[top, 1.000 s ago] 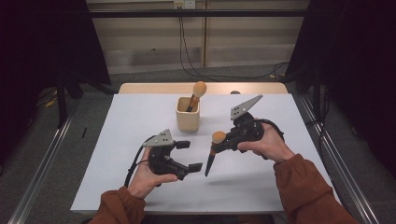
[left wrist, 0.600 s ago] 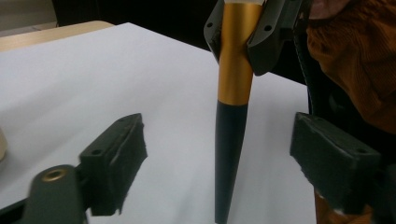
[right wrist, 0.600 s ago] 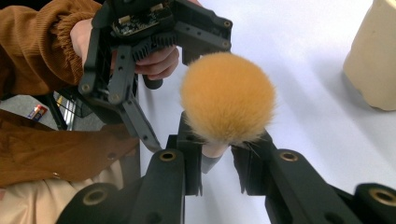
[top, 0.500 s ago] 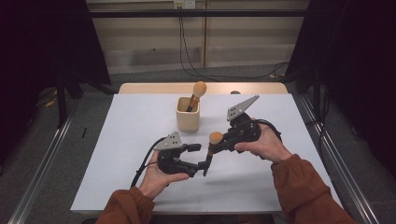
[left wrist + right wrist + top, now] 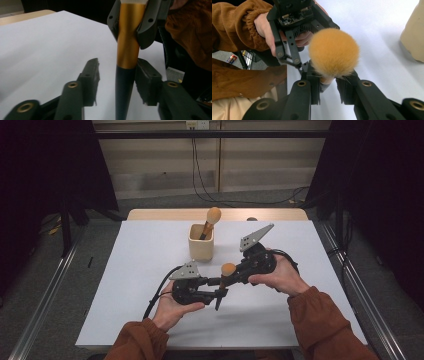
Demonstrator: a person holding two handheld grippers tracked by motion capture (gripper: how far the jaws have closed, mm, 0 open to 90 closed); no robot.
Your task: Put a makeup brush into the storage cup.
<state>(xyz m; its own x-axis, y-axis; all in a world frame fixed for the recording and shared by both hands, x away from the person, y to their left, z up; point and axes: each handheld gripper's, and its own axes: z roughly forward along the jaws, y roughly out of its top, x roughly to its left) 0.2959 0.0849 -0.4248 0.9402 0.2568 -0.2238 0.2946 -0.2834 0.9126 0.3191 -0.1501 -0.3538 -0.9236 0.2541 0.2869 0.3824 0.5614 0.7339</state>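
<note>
Spreading across centre frame, the smooth white table (image 5: 150,270) carries a beige cup (image 5: 201,248). Right gripper (image 5: 231,279) clamps the brush (image 5: 223,285), fluffy orange head up; left gripper (image 5: 216,294), jaws just closing, brackets its dark handle, one pad touching.

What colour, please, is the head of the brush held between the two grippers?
The brush head is orange-tan, seen best in the right gripper view.

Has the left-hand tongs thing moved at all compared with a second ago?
Yes. The left tongs have slid right, away from the white table's left edge, to the brush held by the right tongs, and have been closing around its handle.
</note>
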